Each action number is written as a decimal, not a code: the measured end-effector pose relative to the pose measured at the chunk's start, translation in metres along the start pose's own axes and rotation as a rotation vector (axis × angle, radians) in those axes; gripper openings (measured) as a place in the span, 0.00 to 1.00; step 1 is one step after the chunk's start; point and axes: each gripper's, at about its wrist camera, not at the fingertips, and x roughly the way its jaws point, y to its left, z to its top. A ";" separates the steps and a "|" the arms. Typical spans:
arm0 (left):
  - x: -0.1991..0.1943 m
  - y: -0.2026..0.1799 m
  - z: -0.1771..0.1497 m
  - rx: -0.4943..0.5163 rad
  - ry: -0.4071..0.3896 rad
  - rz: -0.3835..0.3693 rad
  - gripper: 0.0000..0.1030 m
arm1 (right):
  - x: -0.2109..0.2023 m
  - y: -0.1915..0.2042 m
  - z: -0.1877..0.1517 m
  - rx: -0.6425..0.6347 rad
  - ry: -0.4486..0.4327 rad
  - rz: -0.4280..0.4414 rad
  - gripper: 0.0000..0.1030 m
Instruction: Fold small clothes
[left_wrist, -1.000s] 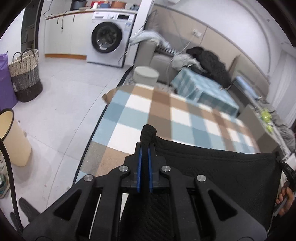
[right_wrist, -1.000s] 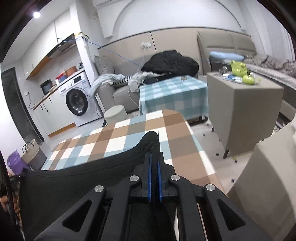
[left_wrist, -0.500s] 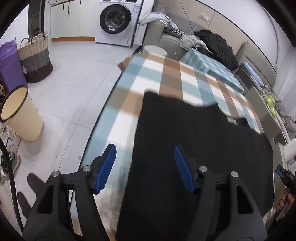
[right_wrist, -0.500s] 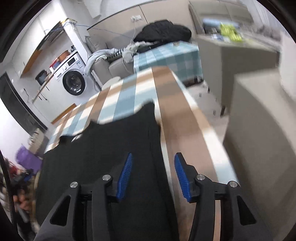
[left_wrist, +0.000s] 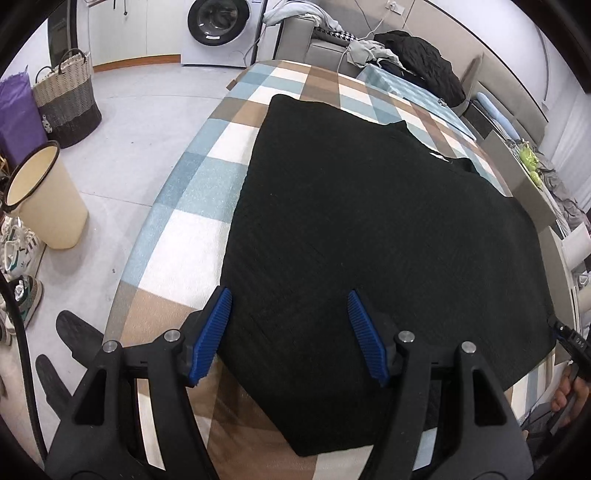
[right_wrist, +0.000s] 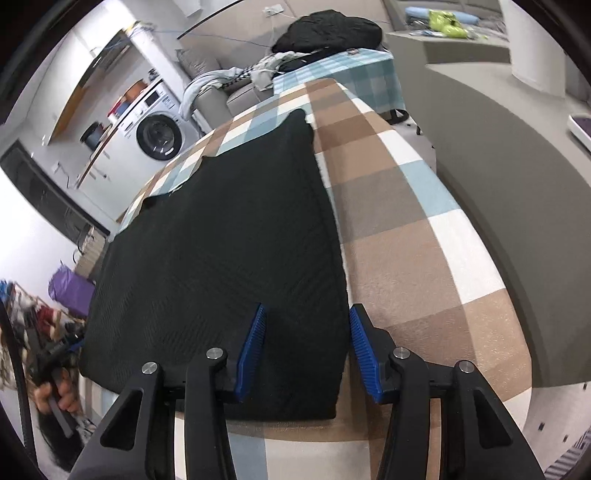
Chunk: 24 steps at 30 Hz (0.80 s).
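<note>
**Black garment laid flat, both tools clear of the cloth**

While the black garment (left_wrist: 369, 229) lies spread across the checked table (left_wrist: 207, 177), neither tool has hold of it. The left tool (left_wrist: 290, 334) is seen with its blue pads (left_wrist: 214, 332) standing wide apart above the garment's near left corner, with nothing pinched between them. The right tool (right_wrist: 306, 349) is poised over the near right corner; its jaws are closing, the right hem of the cloth lies below the gap, and no fabric is seen pressed by the pads (right_wrist: 251, 350).

The garment is laid with its neckline and a small white label (left_wrist: 441, 157) at the far end and its straight hem at the near edge of the table, towards the tools. It appears smooth, without bunching, which is judged to be the reason it was set down this way: a flat, squared-off piece gives clean lines to fold along. The tools are placed one at each near corner, probably so that the hem can be taken up evenly on both sides.

Part of a hand (left_wrist: 569, 395) on the other tool's handle is visible at the right edge of the left view. On the floor to the left, a cream bin (left_wrist: 44, 199) and a woven basket (left_wrist: 66, 99) are seen, well apart from the table. Folding itself is judged not yet begun.
</note>
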 end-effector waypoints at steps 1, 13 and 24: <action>0.000 0.001 0.001 -0.003 0.000 -0.004 0.61 | -0.003 0.004 -0.001 -0.017 -0.015 0.011 0.11; -0.036 -0.018 0.007 0.107 -0.090 0.051 0.61 | -0.031 0.016 0.002 -0.070 -0.091 -0.157 0.43; -0.029 -0.127 -0.025 0.353 -0.050 -0.102 0.71 | 0.014 0.124 0.001 -0.340 -0.015 -0.021 0.84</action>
